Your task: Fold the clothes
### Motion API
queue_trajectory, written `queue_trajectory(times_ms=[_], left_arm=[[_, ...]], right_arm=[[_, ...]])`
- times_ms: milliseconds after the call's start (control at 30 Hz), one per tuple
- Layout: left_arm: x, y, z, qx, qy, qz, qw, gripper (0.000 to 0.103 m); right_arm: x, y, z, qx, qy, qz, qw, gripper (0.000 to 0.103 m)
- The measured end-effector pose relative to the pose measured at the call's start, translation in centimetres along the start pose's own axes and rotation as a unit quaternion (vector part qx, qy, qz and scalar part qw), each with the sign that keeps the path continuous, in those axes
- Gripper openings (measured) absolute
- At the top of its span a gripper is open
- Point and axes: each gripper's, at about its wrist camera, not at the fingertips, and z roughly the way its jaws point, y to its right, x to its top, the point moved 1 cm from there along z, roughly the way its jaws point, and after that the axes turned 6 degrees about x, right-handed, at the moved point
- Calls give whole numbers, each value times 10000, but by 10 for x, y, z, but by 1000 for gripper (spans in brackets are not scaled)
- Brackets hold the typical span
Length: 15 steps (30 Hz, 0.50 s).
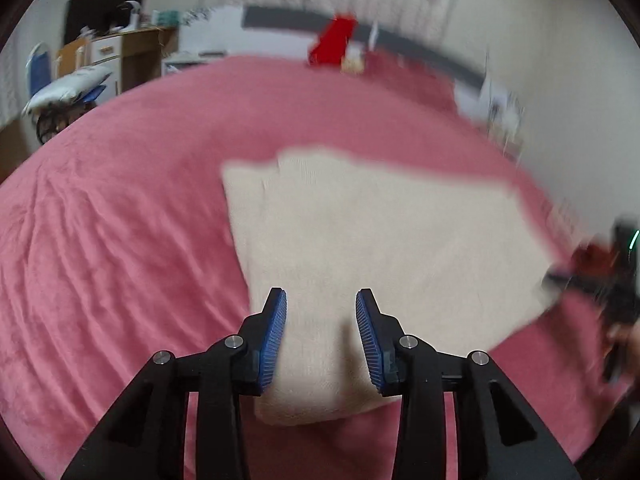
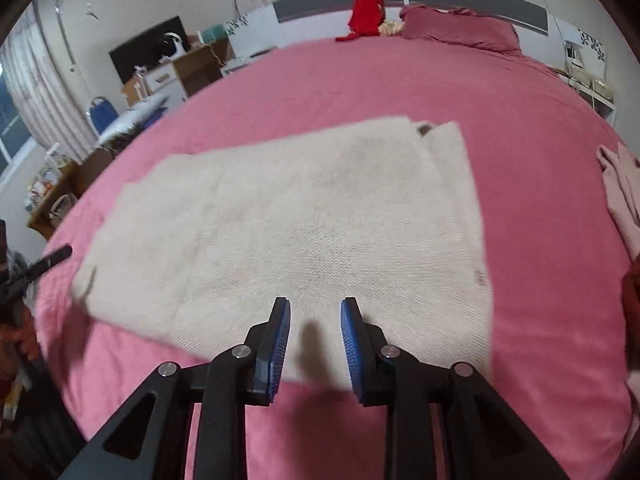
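Grippers both part-open, nothing clamped. Left gripper (image 1: 321, 300): ribbed blue pads (image 1: 274, 332) a moderate gap apart, hanging over the near end of the cream knit garment (image 1: 360, 240), no cloth between them, contact not evident. Right gripper (image 2: 315, 308): pads (image 2: 280, 344) a little closer together, also empty, over the garment's near edge, casting a shadow on it. Garment lies flat on the pink bedspread (image 2: 520, 140), folded to a rough rectangle, soft fine-ribbed knit, one panel doubled over along its far side with a small gap showing at the fold. Bedspread fleecy, rippled left of the garment. Beyond the garment, at the headboard end: red cloth (image 2: 366, 4) draped upright, maroon pillow (image 2: 456, 26) beside it. Right of the garment at the bed edge: pale pink clothing (image 2: 620, 188), crumpled. Left view blurred.
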Motion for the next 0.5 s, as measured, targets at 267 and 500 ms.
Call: queue_trajectory(times_ms=[267, 500], left_arm=[[8, -24, -18, 615, 114, 217, 9978, 40], [110, 9, 29, 100, 724, -128, 9972, 52]], right_arm=[[1, 58, -19, -549, 379, 880, 9939, 28], [80, -8, 12, 439, 741, -490, 9951, 29]])
